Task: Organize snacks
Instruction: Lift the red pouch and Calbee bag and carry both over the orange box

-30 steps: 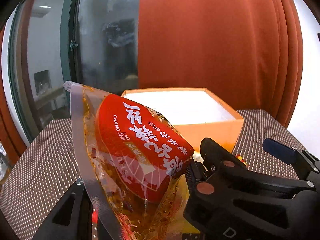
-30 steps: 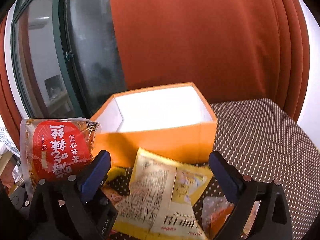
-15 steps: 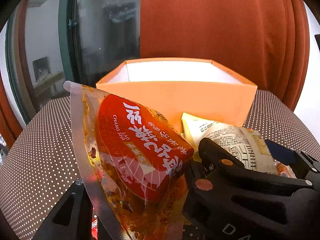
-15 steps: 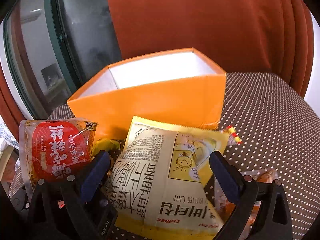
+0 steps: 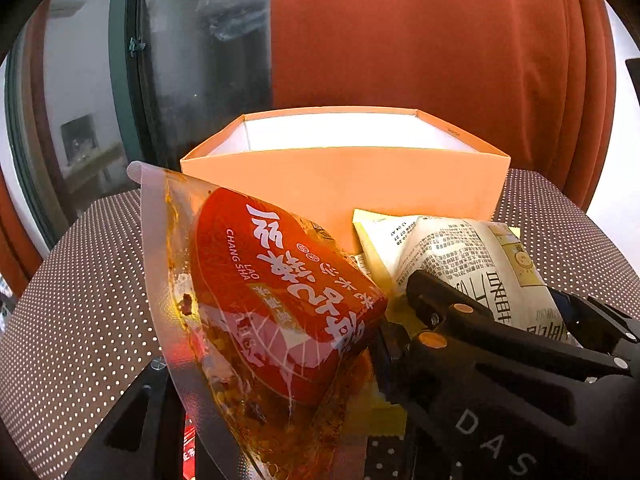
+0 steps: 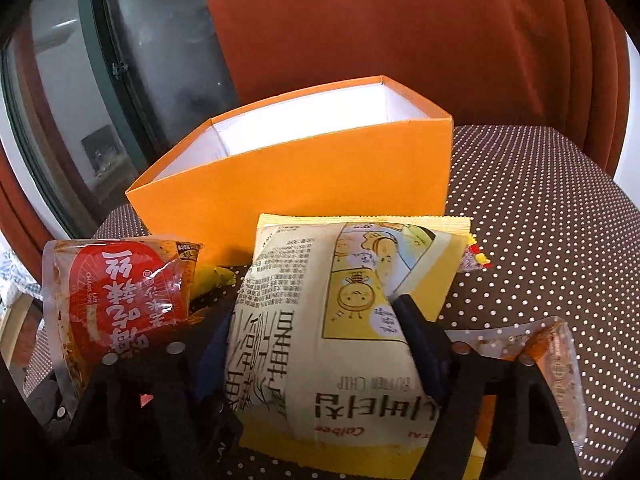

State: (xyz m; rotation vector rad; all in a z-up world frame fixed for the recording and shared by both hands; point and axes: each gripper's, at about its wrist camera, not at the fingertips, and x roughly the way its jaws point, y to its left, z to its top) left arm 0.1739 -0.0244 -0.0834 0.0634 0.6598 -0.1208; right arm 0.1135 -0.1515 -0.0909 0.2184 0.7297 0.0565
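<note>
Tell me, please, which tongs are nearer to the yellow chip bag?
Right. The right tongs straddle the yellow chip bag, their jaws closing on it. The left tongs, off to its side, are shut on the red spicy snack pouch.

Left gripper (image 5: 288,364): black two-finger unit, entering from the lower edge of the left wrist view and angled downward. Its jaws are clamped tight on the lower part of a clear vacuum pouch with a red label (image 5: 276,304), which stands tilted up across the centre of the frame.

Right gripper (image 6: 316,344): black two-finger unit with dark blue pads, filling the lower part of the right wrist view and angled downward. Its jaws are closing, with a pale yellow printed chip bag (image 6: 344,312) between them. Both fingers (image 6: 420,340) press against the sides of the bag, whose surface creases inward at the contact.
</note>
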